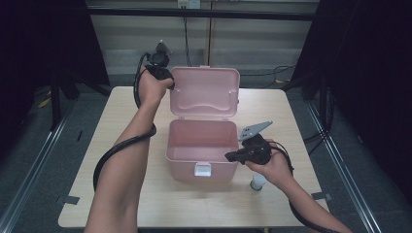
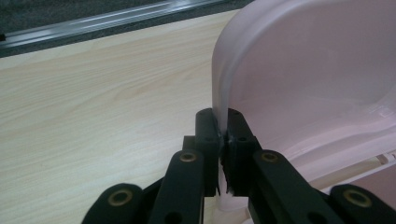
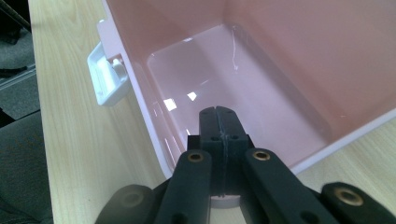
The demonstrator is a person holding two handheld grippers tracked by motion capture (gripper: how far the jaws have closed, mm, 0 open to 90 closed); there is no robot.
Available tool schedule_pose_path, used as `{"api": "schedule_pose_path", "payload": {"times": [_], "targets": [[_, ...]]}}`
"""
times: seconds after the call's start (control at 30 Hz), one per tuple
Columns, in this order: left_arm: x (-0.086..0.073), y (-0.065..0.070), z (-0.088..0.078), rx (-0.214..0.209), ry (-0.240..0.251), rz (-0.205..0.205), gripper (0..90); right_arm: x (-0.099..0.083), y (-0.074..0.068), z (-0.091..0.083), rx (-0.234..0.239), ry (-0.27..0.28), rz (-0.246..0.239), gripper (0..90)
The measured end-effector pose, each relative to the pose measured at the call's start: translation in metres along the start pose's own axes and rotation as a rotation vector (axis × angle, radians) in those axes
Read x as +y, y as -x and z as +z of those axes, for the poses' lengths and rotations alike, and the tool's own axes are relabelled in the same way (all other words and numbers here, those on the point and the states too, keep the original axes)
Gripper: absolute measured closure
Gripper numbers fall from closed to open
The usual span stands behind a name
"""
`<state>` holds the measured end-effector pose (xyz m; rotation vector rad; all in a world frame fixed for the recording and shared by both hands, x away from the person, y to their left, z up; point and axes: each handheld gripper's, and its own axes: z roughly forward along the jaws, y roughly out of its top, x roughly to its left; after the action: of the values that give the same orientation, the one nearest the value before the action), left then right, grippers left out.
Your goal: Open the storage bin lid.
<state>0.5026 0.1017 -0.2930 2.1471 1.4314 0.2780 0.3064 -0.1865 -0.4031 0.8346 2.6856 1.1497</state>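
The person's left forearm (image 1: 121,184) enters from the near edge and reaches to the far left, where the left claw (image 2: 223,135) pinches the upper left rim of the lid (image 1: 204,92). This grip holds the lid upright on its rear hinge, which appears intended to keep the opening clear.

The pink box (image 1: 201,167) stands at mid-tabletop, front latch (image 1: 202,169) toward the near side. Its body is smooth, glossy moulded plastic with rounded corners; the interior shows light reflections and nothing lies in it. The lid is translucent pink with a curved, domed edge.

The right claw (image 3: 218,128) is pressed together, with nothing between its jaws. It hovers just over the box's right rim, pointing left into the cavity. The claw links are matte black with brass-coloured pivot pins.

A small white-capped bottle (image 1: 258,182) stands on the tabletop (image 1: 160,204) just near the right hand, beside the box. The tabletop is pale wood-grain laminate.
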Motion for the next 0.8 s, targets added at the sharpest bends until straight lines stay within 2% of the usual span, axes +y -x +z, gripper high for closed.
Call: {"api": "schedule_pose_path", "payload": {"times": [0.8], "targets": [[0.000,-0.005,0.016,0.026,0.000,-0.019,85.1,0.000,-0.001,0.000,0.008,-0.004,-0.006,90.0]]}}
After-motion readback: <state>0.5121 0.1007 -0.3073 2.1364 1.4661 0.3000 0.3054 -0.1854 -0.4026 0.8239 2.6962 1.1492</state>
